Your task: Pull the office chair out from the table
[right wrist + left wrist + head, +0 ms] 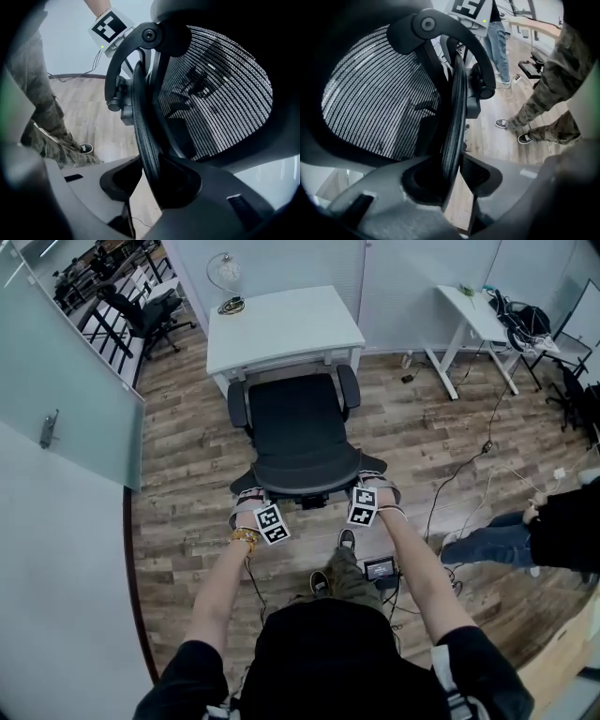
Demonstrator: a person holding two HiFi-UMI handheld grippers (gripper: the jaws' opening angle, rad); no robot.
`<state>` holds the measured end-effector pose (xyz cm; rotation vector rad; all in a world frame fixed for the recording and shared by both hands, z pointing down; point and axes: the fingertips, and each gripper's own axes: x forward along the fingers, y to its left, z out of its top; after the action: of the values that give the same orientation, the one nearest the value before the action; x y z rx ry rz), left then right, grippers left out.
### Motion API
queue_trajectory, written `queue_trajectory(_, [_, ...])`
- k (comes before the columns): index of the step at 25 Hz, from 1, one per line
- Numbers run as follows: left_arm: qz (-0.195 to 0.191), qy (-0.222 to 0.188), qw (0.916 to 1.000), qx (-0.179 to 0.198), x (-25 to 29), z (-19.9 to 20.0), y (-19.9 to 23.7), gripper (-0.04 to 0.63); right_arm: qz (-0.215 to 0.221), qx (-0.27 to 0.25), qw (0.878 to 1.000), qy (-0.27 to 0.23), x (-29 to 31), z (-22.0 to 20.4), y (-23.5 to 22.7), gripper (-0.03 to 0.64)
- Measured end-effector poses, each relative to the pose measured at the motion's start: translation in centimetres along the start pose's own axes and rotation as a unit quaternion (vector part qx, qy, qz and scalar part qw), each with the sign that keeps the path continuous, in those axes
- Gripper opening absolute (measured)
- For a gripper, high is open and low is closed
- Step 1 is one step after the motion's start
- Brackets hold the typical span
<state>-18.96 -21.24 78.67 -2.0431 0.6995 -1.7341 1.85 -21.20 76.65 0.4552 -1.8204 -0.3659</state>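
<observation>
Progress looked good: left gripper (251,504) and right gripper (373,493) each clamped the office chair's (298,427) backrest rim, seat seemingly almost clear of the white table (281,329).

Head view: office chair (298,442) base hidden under its seat. Jaw tips of left gripper (251,502) and right gripper (380,491) not discernible at the backrest edge. Person (553,526) right of the right gripper is cut off by the frame edge.

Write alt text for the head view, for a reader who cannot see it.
From above: the left gripper and the right gripper clamp the back of a black office chair, which faces a white table on a wood floor.
</observation>
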Motion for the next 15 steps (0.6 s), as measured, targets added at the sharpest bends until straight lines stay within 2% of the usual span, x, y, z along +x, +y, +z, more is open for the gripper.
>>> queue_trajectory(15, [-0.003, 0.005, 1.0000, 0.000, -2.0, -0.6, -2.2, 0.133, 0.007, 0.007, 1.000, 0.003, -1.6, 0.6, 2.8, 0.104])
